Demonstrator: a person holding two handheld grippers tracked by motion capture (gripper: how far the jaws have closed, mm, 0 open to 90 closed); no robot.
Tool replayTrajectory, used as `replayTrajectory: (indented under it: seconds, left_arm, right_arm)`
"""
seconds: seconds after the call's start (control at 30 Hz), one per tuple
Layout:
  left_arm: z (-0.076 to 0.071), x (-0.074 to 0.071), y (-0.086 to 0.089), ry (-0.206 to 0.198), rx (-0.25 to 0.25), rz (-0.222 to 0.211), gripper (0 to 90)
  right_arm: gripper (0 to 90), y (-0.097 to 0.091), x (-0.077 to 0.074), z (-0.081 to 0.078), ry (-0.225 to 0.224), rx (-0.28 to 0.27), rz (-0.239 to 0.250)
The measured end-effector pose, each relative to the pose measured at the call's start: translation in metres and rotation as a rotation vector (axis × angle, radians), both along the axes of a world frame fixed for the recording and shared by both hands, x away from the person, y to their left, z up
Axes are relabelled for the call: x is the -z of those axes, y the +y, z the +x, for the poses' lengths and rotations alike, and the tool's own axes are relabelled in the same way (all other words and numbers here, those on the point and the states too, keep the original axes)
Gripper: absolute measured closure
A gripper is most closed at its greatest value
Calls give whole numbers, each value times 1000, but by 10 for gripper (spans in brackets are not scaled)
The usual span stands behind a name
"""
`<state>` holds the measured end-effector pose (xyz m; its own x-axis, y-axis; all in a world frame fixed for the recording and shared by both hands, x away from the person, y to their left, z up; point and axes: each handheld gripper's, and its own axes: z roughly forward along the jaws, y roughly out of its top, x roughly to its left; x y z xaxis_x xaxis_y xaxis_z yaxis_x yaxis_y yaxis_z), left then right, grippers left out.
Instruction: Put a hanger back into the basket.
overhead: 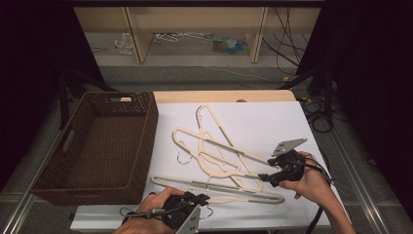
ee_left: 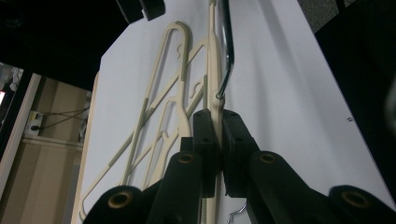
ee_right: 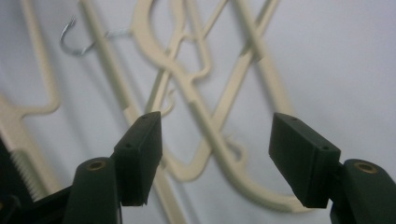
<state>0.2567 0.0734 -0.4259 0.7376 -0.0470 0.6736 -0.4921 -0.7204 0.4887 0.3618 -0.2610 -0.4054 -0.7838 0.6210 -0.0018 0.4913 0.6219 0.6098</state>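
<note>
Cream plastic hangers (overhead: 214, 156) lying in a loose tangle on white counter (overhead: 272, 122), several crossing one another near the middle. Nearest hanger (overhead: 219, 187) stretched along the front edge, long bar running left to right, metal hook (ee_left: 224, 81) visible just past the left claw's tips in the left gripper view.

Left claw (overhead: 195, 201) at the front edge of the counter, held in a hand (overhead: 151, 209) coming in from below, clenched on the nearest hanger: in the left gripper view, pads (ee_left: 205, 135) pressed tight from both sides on the thin cream bar, no gap to be seen. Grey three-cornered plate (overhead: 191, 222) riding on top of it.

Right claw (overhead: 267, 178) at the right side of the counter, held in the other hand (overhead: 309, 180), released: in the right gripper view, black pads (ee_right: 140, 154) standing wide apart, nothing pinched between them, crossed hangers lying on the counter beyond the gap. A small wire hook (ee_right: 74, 39) showing at upper left of that view. In the high view, tips hovering just above the right end of the nearest hanger; touching or not, cannot tell.

Brown woven basket (overhead: 73, 146) sitting to the left of the counter, rim just beside the counter's left edge, well apart from the right claw. Hangers all outside it, on the counter. Dark floor and cables (overhead: 292, 39) beyond the far edge.
</note>
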Motion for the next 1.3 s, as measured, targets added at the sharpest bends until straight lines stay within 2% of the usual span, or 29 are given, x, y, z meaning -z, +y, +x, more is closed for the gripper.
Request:
replayTrajectory:
  seconds: [0.03, 0.07, 0.13, 0.2, 0.27, 0.3, 0.37, 0.4, 0.43, 0.47, 0.5, 0.53, 0.57, 0.67, 0.7, 0.73, 0.8, 0.83, 0.87, 0.93, 1.0, 1.07, 1.1, 1.13, 1.17, 1.2, 1.23, 1.27, 1.3]
  left_arm:
    - [0, 0, 0, 0, 0, 0, 854]
    - [-1, -6, 1, 38, -22, -31, 854]
    - [-1, -12, 3, 62, -38, -46, 854]
    - [-2, -20, 5, 104, -59, -74, 855]
    - [-3, -24, 7, 116, -67, -66, 854]
    - [-3, -30, 10, 158, -94, -94, 854]
    - [-3, -33, 14, 197, -111, -124, 855]
    - [-3, -33, 14, 197, -111, -124, 855]
    - [-2, -37, 17, 218, -118, -127, 855]
    - [-2, -41, 22, 259, -126, -149, 854]
    - [-2, -41, 22, 259, -126, -149, 855]
    - [-1, -43, 24, 276, -132, -165, 855]
    - [-1, -45, 26, 296, -137, -179, 855]
    - [2, -56, 39, 409, -171, -285, 855]
    - [3, -58, 41, 429, -175, -305, 855]
    - [3, -58, 41, 429, -175, -305, 855]
    - [4, -63, 48, 480, -195, -367, 855]
    - [7, -69, 54, 519, -213, -406, 855]
    - [7, -69, 54, 519, -213, -406, 855]
    - [10, -75, 63, 543, -239, -449, 855]
    - [12, -77, 67, 537, -236, -459, 855]
    - [14, -80, 75, 557, -249, -496, 855]
    - [16, -84, 83, 571, -262, -541, 855]
    - [16, -84, 83, 571, -262, -541, 855]
    - [18, -89, 90, 588, -266, -576, 855]
    - [18, -89, 90, 588, -266, -576, 855]
    - [19, -93, 95, 593, -268, -600, 855]
    - [20, -100, 102, 609, -268, -644, 855]
    - [20, -100, 102, 609, -268, -644, 856]
  right_arm:
    - [356, 0, 0, 0, 0, 0, 0]
    - [353, -5, -4, 1, -12, 35, 43]
    - [335, -10, -7, 1, -69, 70, 86]
    - [304, -14, -12, 2, -97, 91, 109]
    - [278, -18, -17, 1, -137, 114, 126]
    - [278, -19, -18, 1, -153, 121, 140]
    - [277, -23, -21, 0, -166, 132, 181]
    - [271, -24, -21, 1, -180, 125, 189]
    - [271, -24, -21, 1, -180, 125, 189]
    - [250, -27, -21, 1, -200, 151, 190]
    - [250, -27, -21, 1, -200, 151, 190]
    - [246, -32, -21, 1, -204, 177, 186]
    - [246, -32, -21, 1, -204, 177, 186]
    - [248, -40, -18, 2, -204, 200, 191]
    - [248, -42, -16, 2, -203, 207, 188]
    - [248, -42, -16, 2, -203, 207, 188]
    - [256, -44, -13, 2, -200, 205, 185]
    - [256, -43, -11, 2, -201, 203, 182]
    - [256, -43, -11, 2, -201, 203, 182]
    - [254, -42, -9, 2, -194, 200, 176]
    - [253, -41, -8, 2, -189, 200, 172]
    - [252, -41, -7, 2, -187, 199, 174]
    - [251, -40, -4, 2, -195, 198, 170]
    - [250, -40, -3, 2, -197, 193, 168]
    - [250, -39, -1, 2, -188, 189, 172]
    - [250, -39, -1, 2, -188, 189, 172]
    - [250, -38, 0, 2, -191, 188, 167]
    - [247, -36, 3, 1, -194, 176, 164]
    - [247, -36, 3, 1, -194, 176, 164]
